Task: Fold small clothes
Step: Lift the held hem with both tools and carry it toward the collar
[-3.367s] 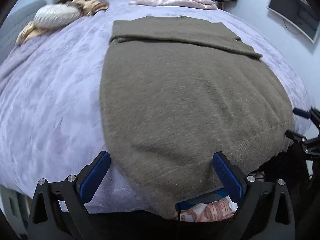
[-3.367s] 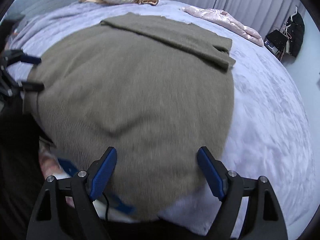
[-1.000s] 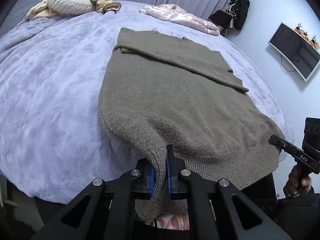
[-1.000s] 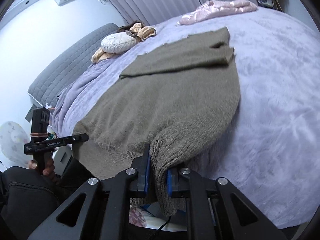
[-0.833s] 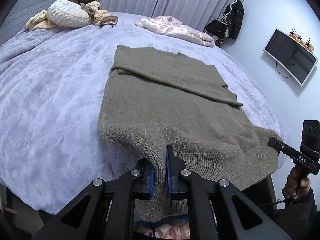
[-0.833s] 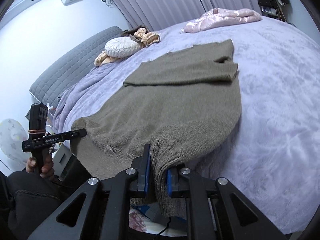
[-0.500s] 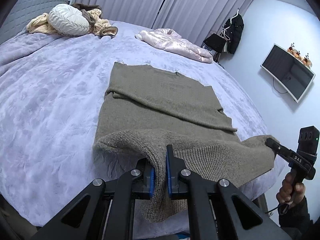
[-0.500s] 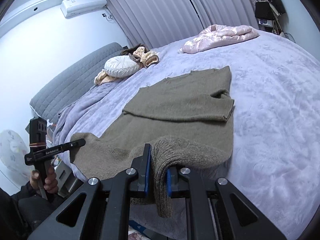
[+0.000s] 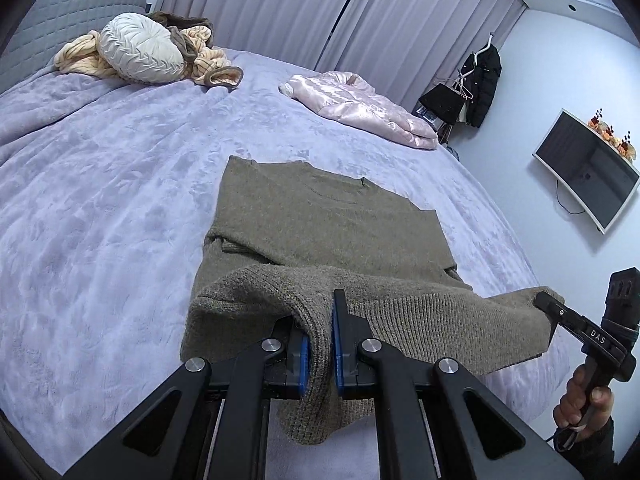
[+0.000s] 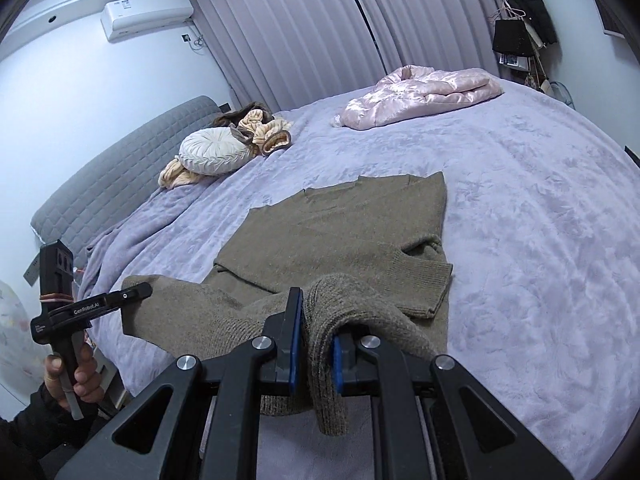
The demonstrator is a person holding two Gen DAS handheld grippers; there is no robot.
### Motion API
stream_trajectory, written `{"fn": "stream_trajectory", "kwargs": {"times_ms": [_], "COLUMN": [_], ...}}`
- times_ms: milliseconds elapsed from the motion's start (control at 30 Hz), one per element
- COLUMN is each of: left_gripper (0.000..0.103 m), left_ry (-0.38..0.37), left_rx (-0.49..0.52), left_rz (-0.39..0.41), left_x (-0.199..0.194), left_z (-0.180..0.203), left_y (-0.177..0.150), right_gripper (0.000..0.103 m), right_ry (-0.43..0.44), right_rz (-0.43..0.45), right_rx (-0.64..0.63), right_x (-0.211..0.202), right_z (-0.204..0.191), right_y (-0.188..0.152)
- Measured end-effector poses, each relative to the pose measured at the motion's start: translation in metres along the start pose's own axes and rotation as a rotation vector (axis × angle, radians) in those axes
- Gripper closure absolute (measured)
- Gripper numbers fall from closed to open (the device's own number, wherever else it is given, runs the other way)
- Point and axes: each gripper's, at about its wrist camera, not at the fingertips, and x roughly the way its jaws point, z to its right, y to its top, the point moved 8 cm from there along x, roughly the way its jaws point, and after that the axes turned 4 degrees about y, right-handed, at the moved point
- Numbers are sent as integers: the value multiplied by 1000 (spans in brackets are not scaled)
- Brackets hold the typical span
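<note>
An olive-brown knit sweater [image 9: 328,216] lies on the lilac bed cover [image 9: 100,220], its sleeves folded across the chest. It also shows in the right wrist view [image 10: 340,232]. My left gripper [image 9: 319,344] is shut on the left corner of the sweater's hem and holds it above the bed. My right gripper [image 10: 314,344] is shut on the right corner of the hem, also lifted. The hem hangs stretched between the two grippers over the sweater's lower half. Each gripper shows in the other's view, the right one [image 9: 550,304] and the left one [image 10: 136,292].
A pink satin jacket [image 9: 360,108] lies at the far side of the bed. A white round cushion [image 9: 140,52] and a beige garment [image 9: 80,60] lie by the grey headboard [image 10: 120,176]. A wall television [image 9: 584,176] hangs at the right.
Both grippers closed on the hem corners, then lifted them and carried them forward over the sweater toward the collar. The sweater's lower half is now doubled over.
</note>
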Motion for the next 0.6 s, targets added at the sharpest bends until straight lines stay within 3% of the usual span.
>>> {"fn": "stream_trajectory", "kwargs": {"times_ms": [600], "left_gripper": [92], "left_ry": [64], "left_rx": [-30], "left_rz": [-58], "left_x": [43], "left_z": [-1], "left_y": [41], "right_gripper": [90], "right_ry": [-80], "right_rz": [-49], "right_rx": [62], "right_x": [44], "right_z": [22], "right_y": [50]}}
